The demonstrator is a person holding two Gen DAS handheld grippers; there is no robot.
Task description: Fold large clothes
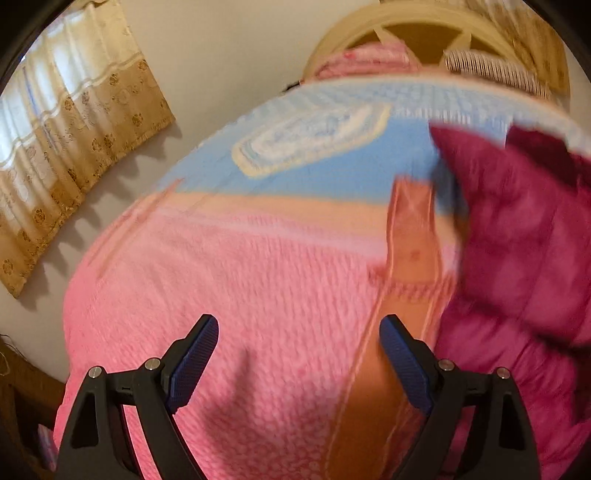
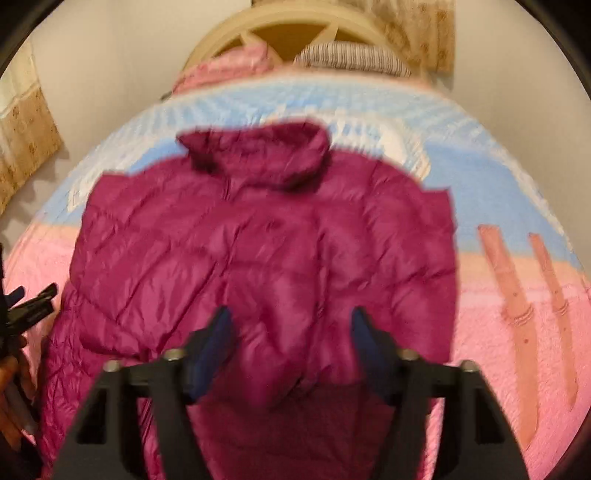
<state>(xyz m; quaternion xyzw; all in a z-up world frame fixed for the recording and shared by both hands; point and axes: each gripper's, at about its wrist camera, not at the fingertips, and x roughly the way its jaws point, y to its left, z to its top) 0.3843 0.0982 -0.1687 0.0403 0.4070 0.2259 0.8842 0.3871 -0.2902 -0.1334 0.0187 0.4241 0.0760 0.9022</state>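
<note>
1. Magenta puffer jacket spread flat on the bed, collar toward the headboard, hem toward the cameras; long axis from foot of bed to head.
2. Right tongs poised directly over the jacket's lower middle, tilted downward, jaws apart, nothing between the pads; no contact with the fabric visible.
3. Left tongs over bare pink bedspread, jaws wide apart and empty; jacket off to their right side, near but not under them.
4. Seen from the right wrist: left tongs just beside the jacket's left edge.
5. Right hand nearer by far: jacket straight ahead and below. Left hand beside the garment, a sideways reach short of the near edge or sleeve.
6. Likely crux of the next move: a fold along or across the collar-to-hem line, each pair of tongs needing an edge on its own side.
7. Both views smeared by motion blur; sleeve positions not clear.
</note>
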